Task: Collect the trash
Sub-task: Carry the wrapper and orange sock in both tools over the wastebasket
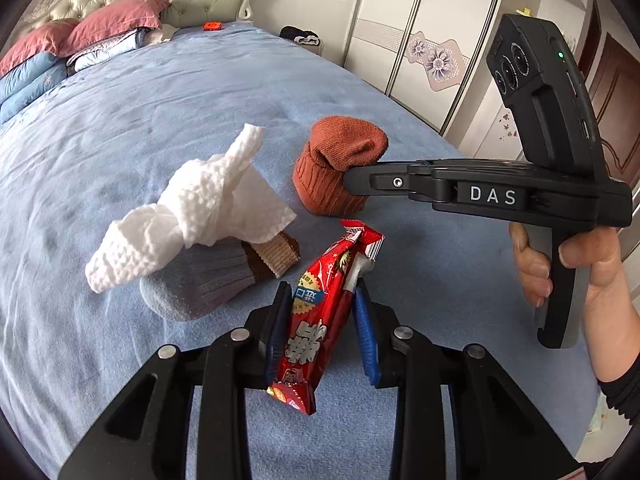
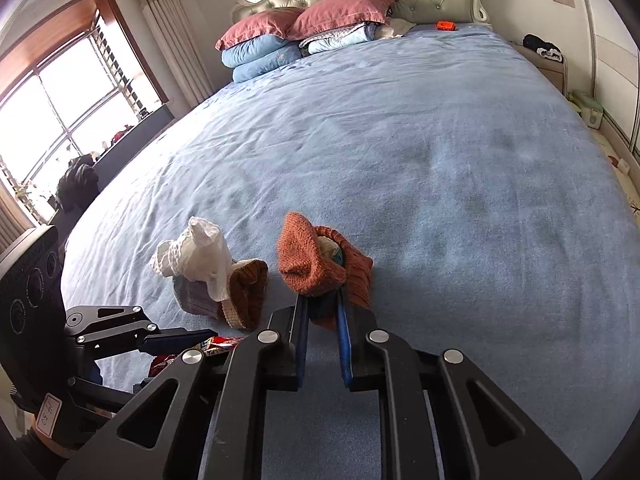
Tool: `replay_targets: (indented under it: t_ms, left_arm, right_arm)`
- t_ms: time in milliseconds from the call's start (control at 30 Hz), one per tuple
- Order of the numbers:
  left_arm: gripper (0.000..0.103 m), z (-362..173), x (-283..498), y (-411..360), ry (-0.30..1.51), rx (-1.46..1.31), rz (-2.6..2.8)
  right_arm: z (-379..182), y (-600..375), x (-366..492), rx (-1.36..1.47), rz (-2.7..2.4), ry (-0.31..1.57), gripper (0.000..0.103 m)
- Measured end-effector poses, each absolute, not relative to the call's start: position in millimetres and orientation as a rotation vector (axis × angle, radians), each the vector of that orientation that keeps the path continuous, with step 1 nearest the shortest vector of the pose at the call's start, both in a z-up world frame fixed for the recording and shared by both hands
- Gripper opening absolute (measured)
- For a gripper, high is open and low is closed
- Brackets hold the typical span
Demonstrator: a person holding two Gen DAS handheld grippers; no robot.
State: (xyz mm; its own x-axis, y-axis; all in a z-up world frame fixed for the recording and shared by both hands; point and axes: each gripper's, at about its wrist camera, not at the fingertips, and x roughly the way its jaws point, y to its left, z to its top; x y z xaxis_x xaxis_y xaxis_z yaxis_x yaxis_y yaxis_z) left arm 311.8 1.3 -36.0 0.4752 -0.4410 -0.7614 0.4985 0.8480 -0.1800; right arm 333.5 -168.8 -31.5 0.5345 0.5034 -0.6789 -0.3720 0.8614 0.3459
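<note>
My left gripper (image 1: 322,292) is shut on a red snack wrapper (image 1: 320,316), held just above the blue bed. A crumpled white paper towel (image 1: 200,208) lies on a grey-and-brown sock (image 1: 208,280) to the left ahead; both also show in the right wrist view, the towel (image 2: 196,256) on the sock (image 2: 236,296). My right gripper (image 2: 322,300) is shut on the edge of a rust-orange knit sock (image 2: 312,260), which also shows in the left wrist view (image 1: 340,164). The wrapper peeks out at the right wrist view's lower left (image 2: 216,344).
The blue bedspread (image 2: 440,160) stretches ahead. Pillows and folded quilts (image 2: 296,36) lie at the headboard, with a small orange object (image 2: 445,25) beside them. A wardrobe (image 1: 420,40) stands beyond the bed's right edge; a window (image 2: 60,92) is on the left.
</note>
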Motion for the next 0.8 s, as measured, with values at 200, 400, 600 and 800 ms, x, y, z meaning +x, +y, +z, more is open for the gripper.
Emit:
replay_targets:
  t_ms: [200, 400, 600, 800]
  left_arm:
    - [0.03, -31.1, 294.4, 4.5, 0.898, 0.003, -0.575]
    - [0.029, -14.0, 268.1, -11.8, 0.871, -0.012, -0.615]
    - [0.029, -2.9, 239.1, -56.3, 0.87, 0.049, -0.671]
    - [0.029, 0.6, 216.3, -114.9, 0.878, 0.109, -0.744]
  right_arm:
    - [-19.2, -184.9, 313.3, 0.19, 0.505, 0.825, 0.012]
    - [-6.0, -217.9, 272.4, 0.255, 0.505, 0.788, 0.012]
    - [5.4, -262.5, 220.3, 0.291, 0.48, 0.757, 0.012]
    - [9.0, -320.4, 166.6, 0.321, 0.396, 0.717, 0.012]
